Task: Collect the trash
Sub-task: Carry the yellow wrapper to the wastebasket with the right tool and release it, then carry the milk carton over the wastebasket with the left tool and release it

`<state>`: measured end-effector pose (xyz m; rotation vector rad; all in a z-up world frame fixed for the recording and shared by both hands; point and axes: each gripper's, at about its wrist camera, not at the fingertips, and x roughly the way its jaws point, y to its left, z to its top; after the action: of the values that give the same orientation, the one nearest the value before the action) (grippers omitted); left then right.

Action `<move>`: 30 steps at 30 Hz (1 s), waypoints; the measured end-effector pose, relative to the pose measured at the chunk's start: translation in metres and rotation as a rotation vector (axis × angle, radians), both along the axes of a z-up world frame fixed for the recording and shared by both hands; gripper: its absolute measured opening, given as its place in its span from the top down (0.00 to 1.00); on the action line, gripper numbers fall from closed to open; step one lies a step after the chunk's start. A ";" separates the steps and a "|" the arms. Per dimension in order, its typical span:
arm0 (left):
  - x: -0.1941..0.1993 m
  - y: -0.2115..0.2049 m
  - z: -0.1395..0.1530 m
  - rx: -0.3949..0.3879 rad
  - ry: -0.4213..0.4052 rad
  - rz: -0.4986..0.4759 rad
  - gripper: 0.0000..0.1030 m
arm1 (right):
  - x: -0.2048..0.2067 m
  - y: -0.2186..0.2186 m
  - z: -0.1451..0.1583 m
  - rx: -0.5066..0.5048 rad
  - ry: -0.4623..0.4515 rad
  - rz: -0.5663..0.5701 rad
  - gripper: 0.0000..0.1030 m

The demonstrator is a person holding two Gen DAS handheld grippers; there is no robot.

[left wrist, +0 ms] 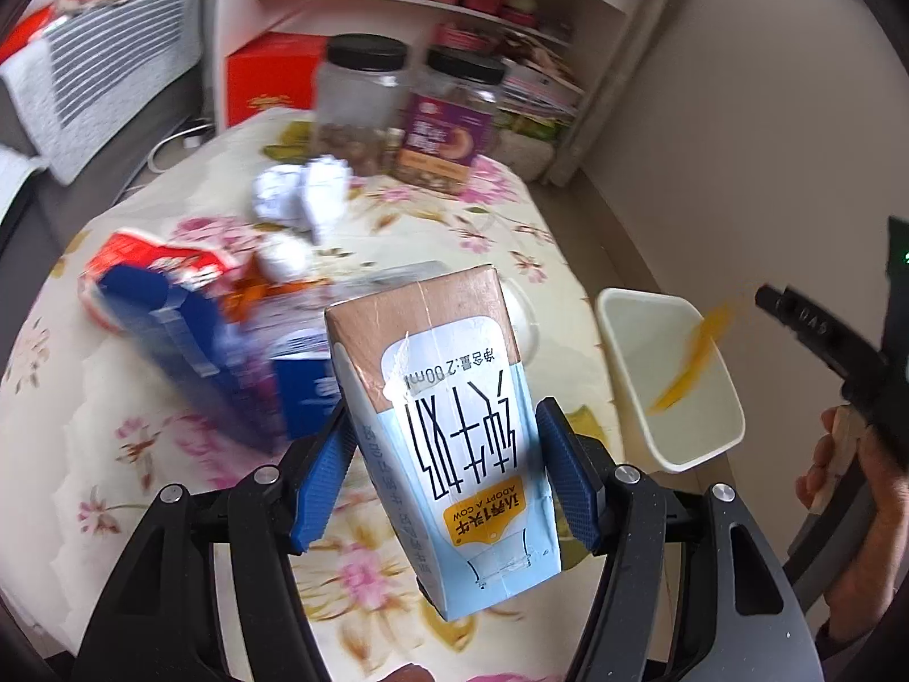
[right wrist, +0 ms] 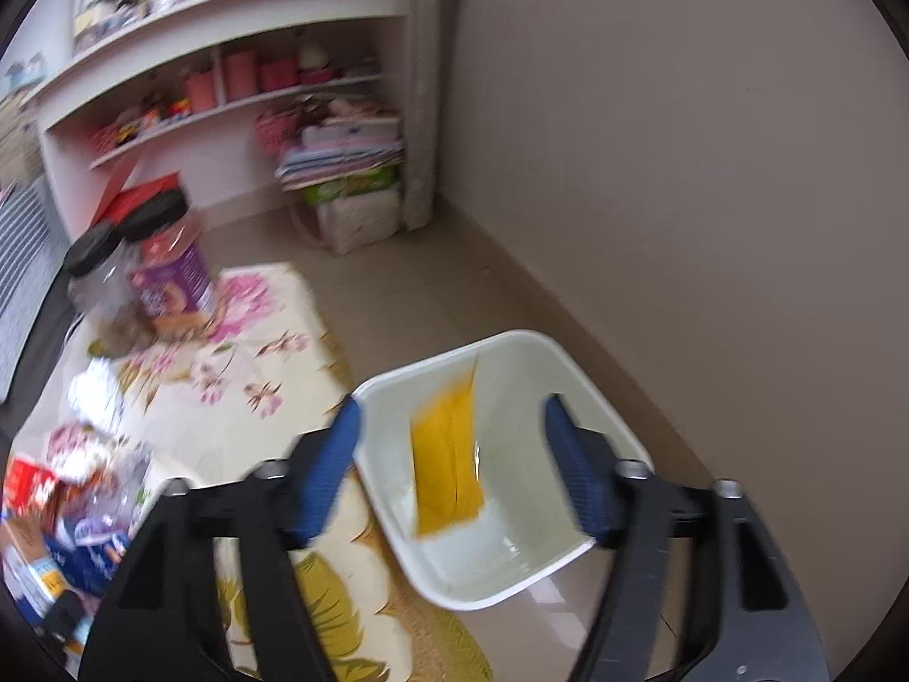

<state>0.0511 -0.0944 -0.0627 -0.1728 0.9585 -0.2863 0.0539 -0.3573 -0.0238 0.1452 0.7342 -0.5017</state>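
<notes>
Left gripper (left wrist: 443,466) has its jaws clamped on the milk carton (left wrist: 449,432), long axis running up-frame. The white bin (left wrist: 670,381) sits to its right. Right gripper (right wrist: 454,454) hangs over the bin, jaws released, yellow wrapper (right wrist: 449,454) dropping inside.

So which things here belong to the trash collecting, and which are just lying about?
Part of the job:
- milk carton, gripped in the left claw
- yellow wrapper
- white bin
- crumpled paper
- red packet

Lying about:
- two black-lidded jars
- shelf
</notes>
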 end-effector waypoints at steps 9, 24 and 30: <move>0.024 -0.098 0.004 -0.008 -0.006 -0.118 0.38 | -0.035 -0.056 0.037 0.067 -0.115 -0.133 0.18; 0.052 -0.228 -0.004 0.000 -0.002 -0.239 0.38 | -0.071 -0.110 0.064 0.155 -0.245 -0.271 0.11; 0.060 -0.254 -0.014 0.013 0.016 -0.252 0.30 | -0.074 -0.118 0.063 0.183 -0.248 -0.292 0.11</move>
<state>0.1115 -0.3484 -0.0771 -0.0418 0.9983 -0.5110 -0.0199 -0.4753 0.0391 0.4818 0.5162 -0.6798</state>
